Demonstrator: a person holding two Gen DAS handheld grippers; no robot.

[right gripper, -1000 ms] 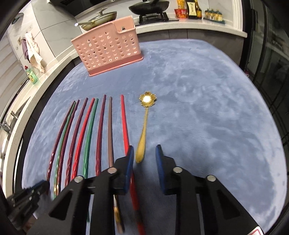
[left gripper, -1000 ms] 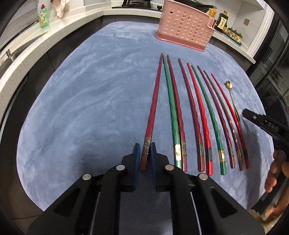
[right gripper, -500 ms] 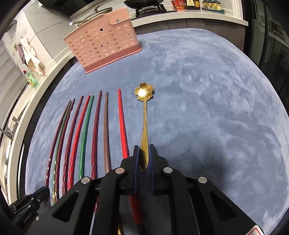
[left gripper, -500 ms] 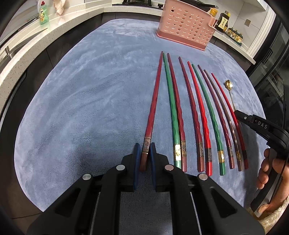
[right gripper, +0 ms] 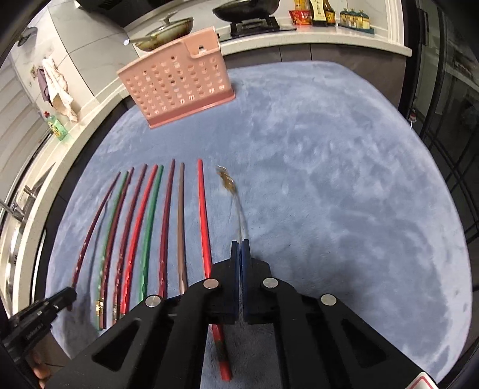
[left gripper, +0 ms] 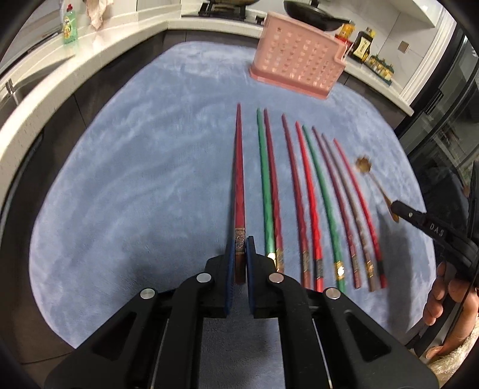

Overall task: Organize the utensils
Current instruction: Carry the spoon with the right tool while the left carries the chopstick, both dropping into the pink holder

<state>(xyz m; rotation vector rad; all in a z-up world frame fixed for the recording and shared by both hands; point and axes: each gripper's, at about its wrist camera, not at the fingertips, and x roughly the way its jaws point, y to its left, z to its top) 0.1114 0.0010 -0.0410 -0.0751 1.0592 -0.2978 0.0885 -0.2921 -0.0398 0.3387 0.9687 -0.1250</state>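
Observation:
My left gripper (left gripper: 239, 250) is shut on the handle end of a dark red chopstick (left gripper: 239, 167), which is lifted off the blue mat and points toward the pink utensil holder (left gripper: 295, 73). My right gripper (right gripper: 240, 250) is shut on the handle of a gold flower spoon (right gripper: 232, 194), raised and blurred; the spoon also shows in the left wrist view (left gripper: 363, 164). Several red, green and brown chopsticks (left gripper: 311, 203) lie in a row on the mat, seen also in the right wrist view (right gripper: 146, 227).
The pink holder (right gripper: 179, 89) stands at the mat's far edge. A white kitchen counter (left gripper: 45, 68) curves behind with a soap bottle (left gripper: 69, 25), pans and sauce bottles. Dark glass doors (right gripper: 455, 98) stand on the right. Open blue mat (right gripper: 344, 179) spreads right of the spoon.
My right gripper closed on the gold spoon's handle and lifted it. My left gripper lifted the dark red chopstick away from the row, to the left.

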